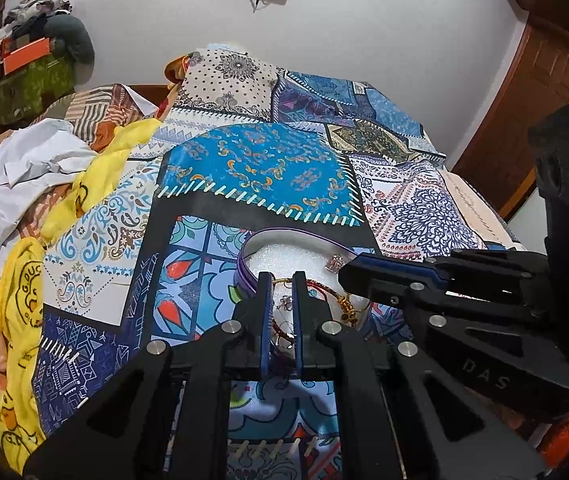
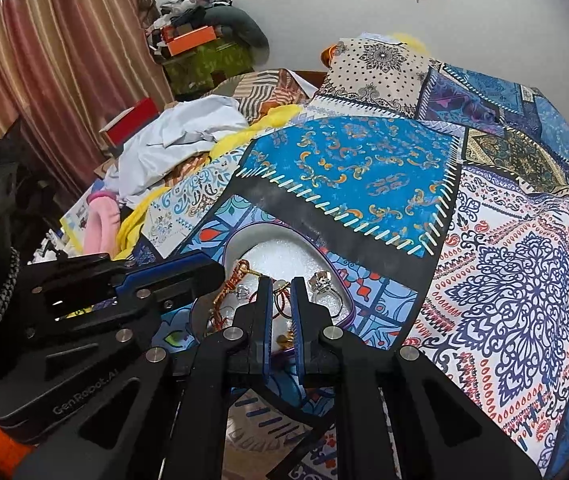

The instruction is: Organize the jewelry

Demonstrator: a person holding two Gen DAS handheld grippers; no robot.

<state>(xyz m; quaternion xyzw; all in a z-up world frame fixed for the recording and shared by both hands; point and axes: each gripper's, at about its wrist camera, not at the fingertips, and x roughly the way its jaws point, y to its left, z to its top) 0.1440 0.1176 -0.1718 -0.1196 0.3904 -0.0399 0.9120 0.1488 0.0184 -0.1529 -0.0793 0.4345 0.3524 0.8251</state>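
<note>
Patchwork bedspread in blue, white and black prints is covering the bed, with white and yellow cloth piling up along its left side and a striped curtain hanging behind in the right wrist view. Purple-rimmed tray with a white foam lining is sitting on the bedspread, near the front edge, and the jewelry is lying inside it.

Both tools are angling steeply down over the tray from the near side, close beside each other. Left hand-held gripper is pointing at the tray's middle, fingers drawn nearly together with only a thin slot showing; red thread bracelet is lying under and beside the tips, cannot tell if pinched. Right hand-held gripper is coming in from the right, fingers drawn together likewise, tips hovering over red thread loops on the foam.

Silver ring with a large clear stone is resting just right of the right tips. Gold beaded bits are sitting at the tray's near edge.
</note>
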